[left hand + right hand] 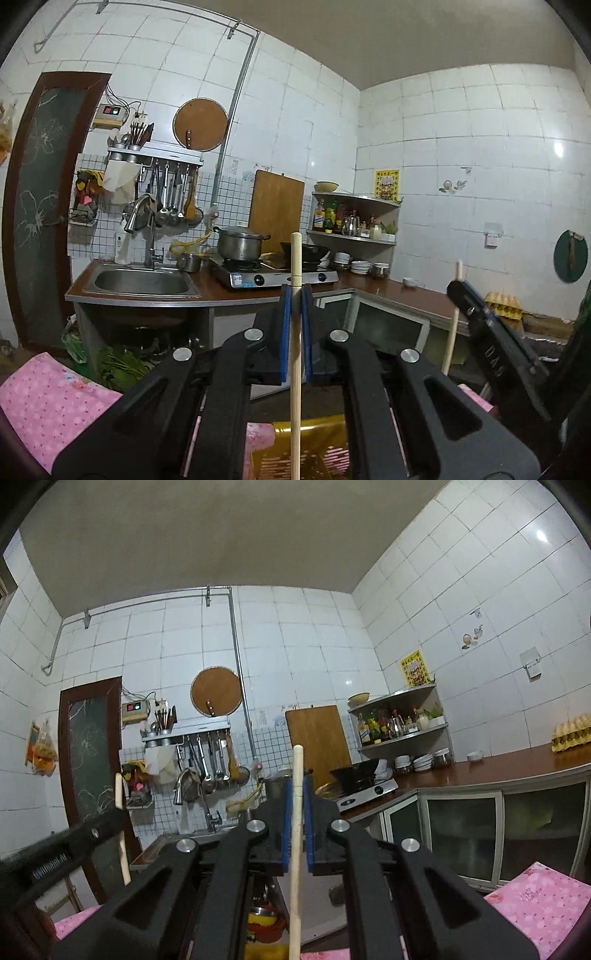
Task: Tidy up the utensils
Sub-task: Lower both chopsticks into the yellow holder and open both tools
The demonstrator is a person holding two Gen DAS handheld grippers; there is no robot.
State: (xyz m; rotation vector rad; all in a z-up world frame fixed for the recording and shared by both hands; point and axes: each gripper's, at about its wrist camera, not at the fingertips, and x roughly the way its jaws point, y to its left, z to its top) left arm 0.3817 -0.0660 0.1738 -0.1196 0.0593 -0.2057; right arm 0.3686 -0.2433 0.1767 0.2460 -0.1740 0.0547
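The left gripper (296, 295) pinches an upright wooden chopstick (295, 354), pointing level toward the sink (142, 282). Beside it, the right gripper (297, 786) pinches a second chopstick (296, 849), tilted slightly upward. Open air separates both from the counter edge (207, 301).

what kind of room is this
A home kitchen, most likely: a steel sink set in the counter, a gas stove with a lidded pot, and ladles hanging on the tiled wall.
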